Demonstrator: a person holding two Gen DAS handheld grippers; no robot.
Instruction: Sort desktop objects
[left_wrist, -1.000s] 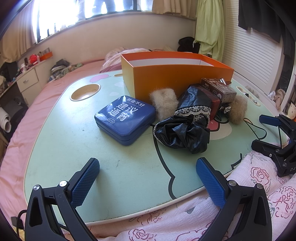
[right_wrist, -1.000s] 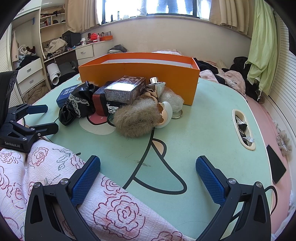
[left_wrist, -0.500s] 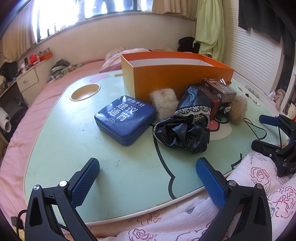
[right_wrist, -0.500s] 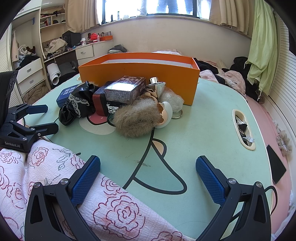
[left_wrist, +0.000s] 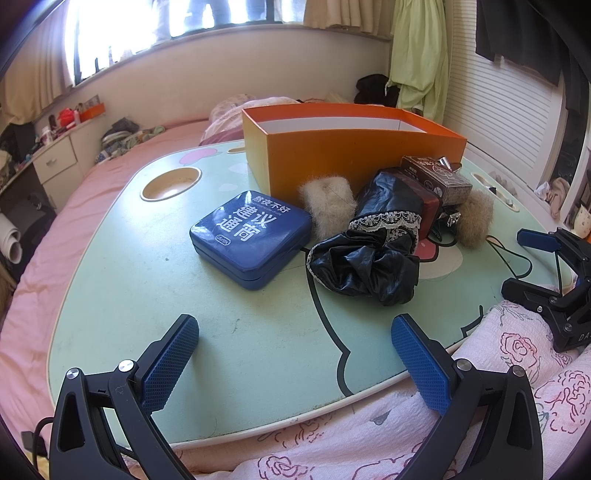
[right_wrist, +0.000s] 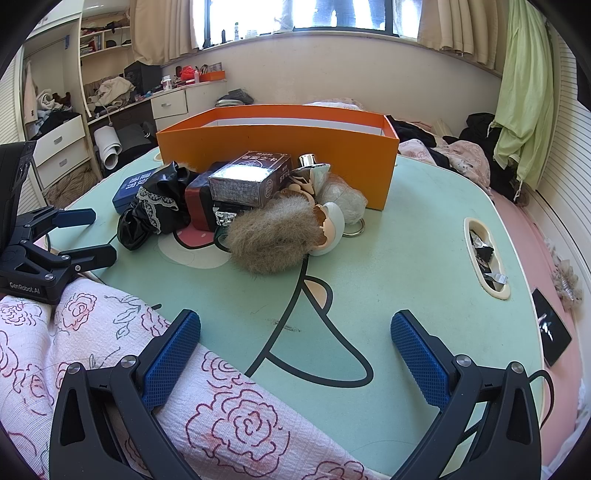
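With both the left gripper (left_wrist: 294, 353) and right gripper (right_wrist: 295, 352) spread wide and empty, start with the blue tin (left_wrist: 250, 238) nearest the orange box (left_wrist: 351, 147), squeezing its flat sides squarely.

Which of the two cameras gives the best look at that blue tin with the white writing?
The left wrist view: the blue tin lies unobstructed on the table, lid and writing fully visible. In the right wrist view only a corner of it shows, behind the black lace-trimmed cloth.
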